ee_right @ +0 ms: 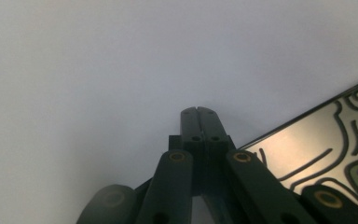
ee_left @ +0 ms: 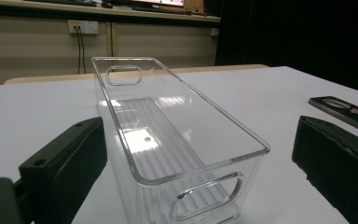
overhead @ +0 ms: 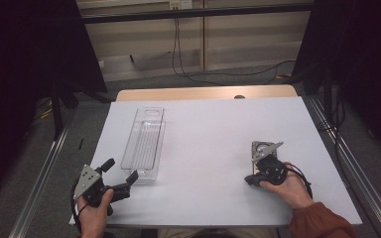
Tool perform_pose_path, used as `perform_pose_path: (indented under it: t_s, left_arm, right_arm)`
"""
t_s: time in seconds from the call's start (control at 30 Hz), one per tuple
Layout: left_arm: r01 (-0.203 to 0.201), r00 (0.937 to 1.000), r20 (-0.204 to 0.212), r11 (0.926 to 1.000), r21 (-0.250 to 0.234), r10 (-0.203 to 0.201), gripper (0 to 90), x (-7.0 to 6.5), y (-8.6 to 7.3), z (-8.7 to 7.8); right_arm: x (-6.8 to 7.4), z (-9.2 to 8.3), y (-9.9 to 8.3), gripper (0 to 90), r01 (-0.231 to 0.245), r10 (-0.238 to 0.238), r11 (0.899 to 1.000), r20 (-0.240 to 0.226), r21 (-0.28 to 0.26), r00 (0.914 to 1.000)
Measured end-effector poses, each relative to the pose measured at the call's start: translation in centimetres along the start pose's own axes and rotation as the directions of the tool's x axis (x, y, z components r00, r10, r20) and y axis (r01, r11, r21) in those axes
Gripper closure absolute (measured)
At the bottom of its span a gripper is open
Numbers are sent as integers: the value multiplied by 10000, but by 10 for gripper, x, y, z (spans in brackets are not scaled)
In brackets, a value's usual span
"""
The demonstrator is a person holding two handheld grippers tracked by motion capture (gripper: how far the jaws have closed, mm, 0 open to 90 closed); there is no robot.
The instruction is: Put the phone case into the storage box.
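Plenty of open white table (overhead: 213, 144) between the two hands, nothing on it, so that whole middle stretch is free to cross. The real obstacle is the clear plastic bin (overhead: 144, 141), running lengthwise away from the person on the left side, its near end right between the wide-open jaws of the left gripper (overhead: 121, 173). Over by the right gripper (ee_right: 198, 112), jaws pressed together, a flat patterned card (ee_right: 326, 144) lies just beside it.

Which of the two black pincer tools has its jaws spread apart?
The left gripper, beside the clear plastic bin, has jaws spread wide. The right gripper has jaws pressed together.
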State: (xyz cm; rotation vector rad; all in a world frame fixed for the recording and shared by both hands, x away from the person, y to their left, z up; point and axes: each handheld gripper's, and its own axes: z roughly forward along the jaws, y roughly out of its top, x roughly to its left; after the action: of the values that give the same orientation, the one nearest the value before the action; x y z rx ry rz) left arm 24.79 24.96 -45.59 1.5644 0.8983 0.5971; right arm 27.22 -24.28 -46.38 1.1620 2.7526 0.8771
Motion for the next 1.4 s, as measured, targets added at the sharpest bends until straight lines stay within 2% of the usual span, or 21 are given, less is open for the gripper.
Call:
perform_pose_path:
  t_s: [0.13,0.17,0.23,0.6,0.63,0.67,0.73,0.77,0.8,0.83,0.87,0.97,1.1,1.17,1.23,1.33,1.4]
  left_arm:
    - [61,9999,-110,10000,-31,-62,33,0,0,1]
    - [49,9999,-115,10000,-34,-50,33,0,0,1]
    - [69,9999,-117,10000,-39,-69,33,0,0,1]
    - [38,9999,-151,10000,8,-38,33,0,0,1]
    - [34,10000,-77,10000,-15,-34,33,0,0,1]
    - [140,9998,-123,9999,-76,-141,33,-1,-1,1]
    - [32,10000,-60,10000,-30,-33,33,-1,0,1]
    - [38,10000,-65,10000,-53,-38,33,-1,0,1]
    - [70,10000,-67,9999,-78,-70,33,-1,0,1]
    - [3,10000,-54,10000,-22,-3,33,0,0,1]
    - [-12,9999,-120,10000,-23,12,33,0,0,1]
    - [68,10000,-41,9999,-74,-68,33,0,0,1]
    - [70,10000,-41,10000,-45,-71,33,0,0,1]
    - [43,10000,-43,10000,-47,-43,33,0,0,1]
    - [-6,10000,-37,10000,18,6,33,0,0,1]
    - [-31,10000,-23,10000,53,31,33,-1,0,2]
    - [102,9999,-93,9999,-1,-102,33,-1,-1,2]
  right_arm:
    - [-1,-4,-6,900,-127,127,9999,45,-79,9999]
    - [-2,-4,-7,900,-9,9,9999,62,-130,10000]
    - [-2,-6,-10,900,-159,159,9998,81,-89,9998]
    - [-5,-12,-21,900,-238,242,9995,169,-215,9996]
    - [-4,-13,-22,900,-352,356,9991,177,-220,9992]
    - [-4,-14,-22,900,-348,352,9992,189,-203,9992]
    - [-6,-15,-24,900,-264,270,9993,225,-269,9994]
    - [-5,-16,-25,900,-441,447,9988,258,-231,9987]
    - [-7,-16,-26,900,-315,322,9991,278,-273,9991]
    - [-7,-17,-28,900,-532,541,9981,274,-313,9982]
    - [-8,-18,-29,900,-412,422,9987,345,-290,9985]
    - [-10,-19,-32,900,-563,577,9971,281,-505,9979]
    - [-11,-22,-33,900,-582,597,9978,517,-311,9969]
    - [-11,-22,-35,900,-708,731,9965,507,-452,9960]
    - [-13,-24,-35,900,-590,610,9977,628,-325,9962]
    - [-13,-24,-36,900,-785,812,9959,622,-447,9948]
    - [-15,-25,-37,900,-742,772,9964,753,-419,9942]
